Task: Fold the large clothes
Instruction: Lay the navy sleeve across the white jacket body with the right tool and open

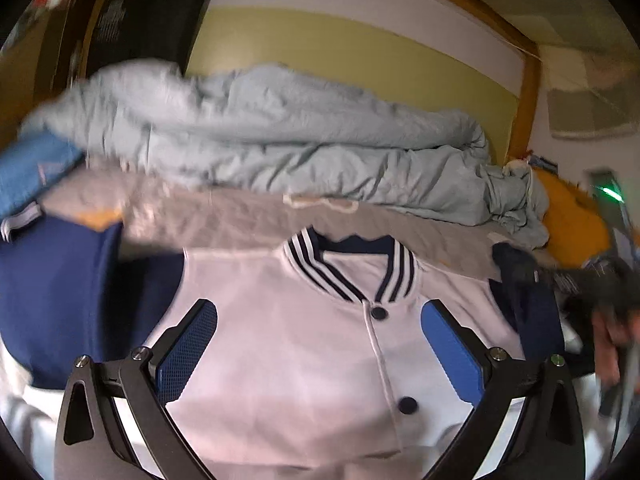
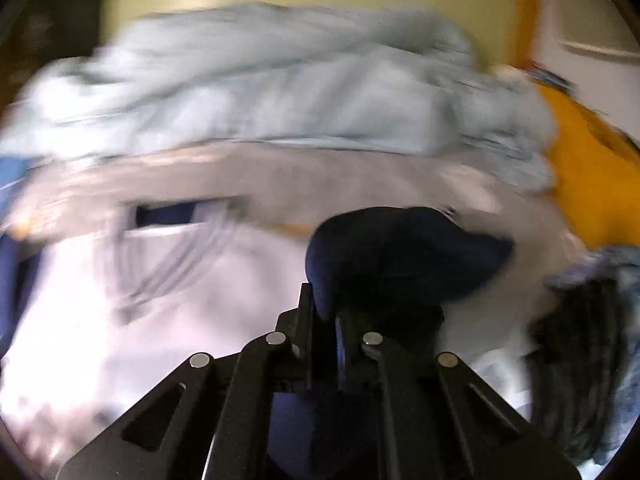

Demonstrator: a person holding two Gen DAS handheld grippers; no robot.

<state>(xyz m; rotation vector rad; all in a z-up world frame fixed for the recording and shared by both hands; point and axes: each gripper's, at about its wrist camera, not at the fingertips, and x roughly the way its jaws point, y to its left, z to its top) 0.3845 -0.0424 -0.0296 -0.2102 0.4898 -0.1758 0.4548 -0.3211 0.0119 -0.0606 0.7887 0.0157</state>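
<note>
Bed (image 1: pixel 256 220) piled with a pale blue quilt (image 1: pixel 280 132) at the back. Jacket (image 1: pixel 280 340) lies flat, front up, collar (image 1: pixel 348 268) pointing away, length running fore-aft. Left gripper (image 1: pixel 320 344) spread wide, directly over the chest, touching nothing. Right gripper (image 2: pixel 332 316) pinched on the navy sleeve (image 2: pixel 400 248), off the jacket's right side; view blurred.

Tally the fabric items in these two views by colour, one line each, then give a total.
White with navy sleeves: 1, the jacket; the right gripper is shut on its navy sleeve.
Pale blue: 1, the blanket.
Beige: 1, the sheet.
Orange: 1, the cloth.
Bright blue: 1, the cloth.
Total: 5.
The left gripper holds nothing.
</note>
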